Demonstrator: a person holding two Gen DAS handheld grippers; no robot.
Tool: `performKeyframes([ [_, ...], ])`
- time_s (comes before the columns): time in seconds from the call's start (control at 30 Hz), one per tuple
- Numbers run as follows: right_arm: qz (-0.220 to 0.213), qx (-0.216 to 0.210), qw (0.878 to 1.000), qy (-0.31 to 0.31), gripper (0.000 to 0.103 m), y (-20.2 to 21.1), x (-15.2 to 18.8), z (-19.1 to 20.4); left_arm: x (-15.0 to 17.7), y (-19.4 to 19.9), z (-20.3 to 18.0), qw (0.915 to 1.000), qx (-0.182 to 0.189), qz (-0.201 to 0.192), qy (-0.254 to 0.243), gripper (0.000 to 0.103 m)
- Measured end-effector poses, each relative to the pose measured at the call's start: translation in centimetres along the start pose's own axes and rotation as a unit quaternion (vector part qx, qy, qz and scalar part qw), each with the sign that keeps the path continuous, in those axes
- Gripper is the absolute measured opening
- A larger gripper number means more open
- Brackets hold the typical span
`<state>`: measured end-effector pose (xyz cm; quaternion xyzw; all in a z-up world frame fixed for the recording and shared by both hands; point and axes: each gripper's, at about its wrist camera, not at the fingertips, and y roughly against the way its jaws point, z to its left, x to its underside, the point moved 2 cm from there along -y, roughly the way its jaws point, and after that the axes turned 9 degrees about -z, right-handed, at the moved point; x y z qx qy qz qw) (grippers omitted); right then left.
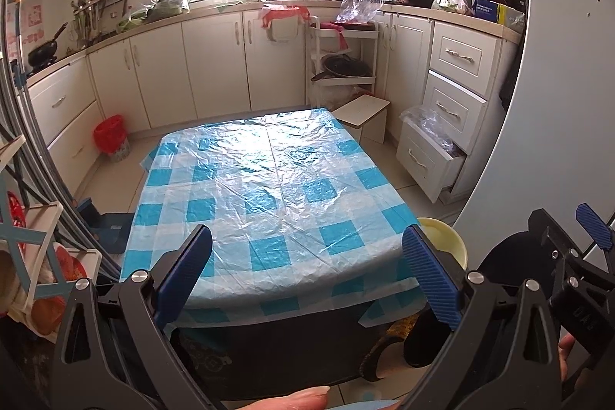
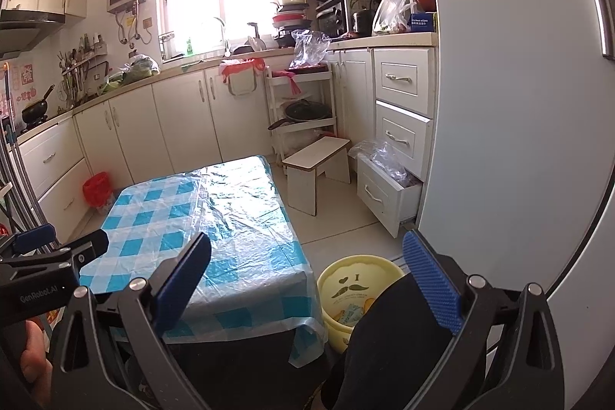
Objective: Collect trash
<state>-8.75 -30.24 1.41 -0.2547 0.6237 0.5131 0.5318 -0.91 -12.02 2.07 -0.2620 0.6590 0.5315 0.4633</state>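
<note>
1. The yellow bin (image 2: 359, 298) stands on the floor just right of the checkered surface (image 2: 200, 218), with scraps of paper inside.
2. The right gripper (image 2: 307, 279) hangs above the surface's near right corner, spread wide and empty.
3. The left gripper (image 1: 307, 271) hangs over the surface's near edge, likewise spread and empty.

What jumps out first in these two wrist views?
The low table under a blue-and-white checked plastic cover fills the centre of both views, with nothing lying on it. At its near right corner a yellow bin stands on the floor with some scraps inside. Both the left gripper and right gripper are open and hold nothing; further off, a red-lined bin stands by the left cabinets.
</note>
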Motion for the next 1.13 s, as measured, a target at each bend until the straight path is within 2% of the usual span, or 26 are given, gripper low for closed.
performKeyframes([
  [0.47,-0.005,-0.003,1.000,0.001,0.096,0.2,-0.1,0.1,-0.3,0.7,0.1,1.0000,-0.005,-0.005,-0.001,0.095],
  [0.57,-0.004,-0.005,1.000,0.000,0.096,0.2,0.1,0.1,-0.1,0.4,0.4,0.9998,0.011,0.003,0.013,0.095],
  [0.67,-0.006,-0.008,1.000,0.000,0.096,0.2,0.1,0.1,0.3,0.0,1.3,0.9992,0.008,0.014,0.036,0.095],
  [0.83,-0.032,-0.015,0.999,0.007,0.096,1.1,-0.3,0.6,0.2,0.2,1.4,0.9995,-0.005,0.005,0.031,0.095],
  [1.13,-0.061,-0.027,0.998,0.023,0.096,2.0,-0.7,1.6,0.3,-0.3,1.5,0.9993,-0.004,0.020,0.033,0.095],
])
